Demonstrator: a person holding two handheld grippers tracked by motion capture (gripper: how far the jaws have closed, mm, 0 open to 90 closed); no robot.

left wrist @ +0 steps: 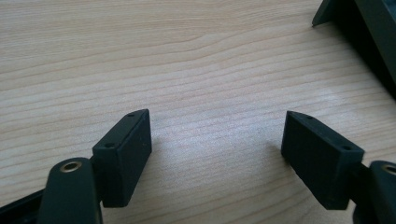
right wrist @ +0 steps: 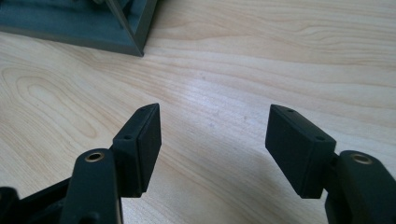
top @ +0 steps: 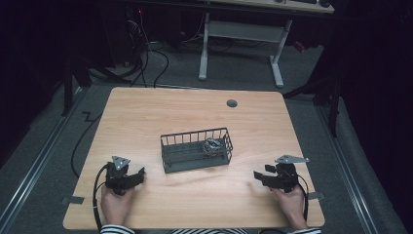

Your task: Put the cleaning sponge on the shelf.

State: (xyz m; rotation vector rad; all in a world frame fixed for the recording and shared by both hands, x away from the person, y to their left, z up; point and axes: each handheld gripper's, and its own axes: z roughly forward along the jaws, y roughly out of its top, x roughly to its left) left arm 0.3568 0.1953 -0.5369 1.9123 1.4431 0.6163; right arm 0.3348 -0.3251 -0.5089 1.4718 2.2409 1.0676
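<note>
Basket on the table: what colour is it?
Dark grey basket, seen best in the high view.

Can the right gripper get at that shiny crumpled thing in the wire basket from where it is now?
Probably yes. The right gripper is open, the basket is open-topped, and the crumpled thing sits at its right end, bare table between. It would have to go over the rim.

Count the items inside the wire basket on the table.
1: a shiny crumpled ball, maybe foil, sits at the right end of the wire basket. The rest of the basket floor looks bare; anything small behind the near wall could be hidden.
</note>
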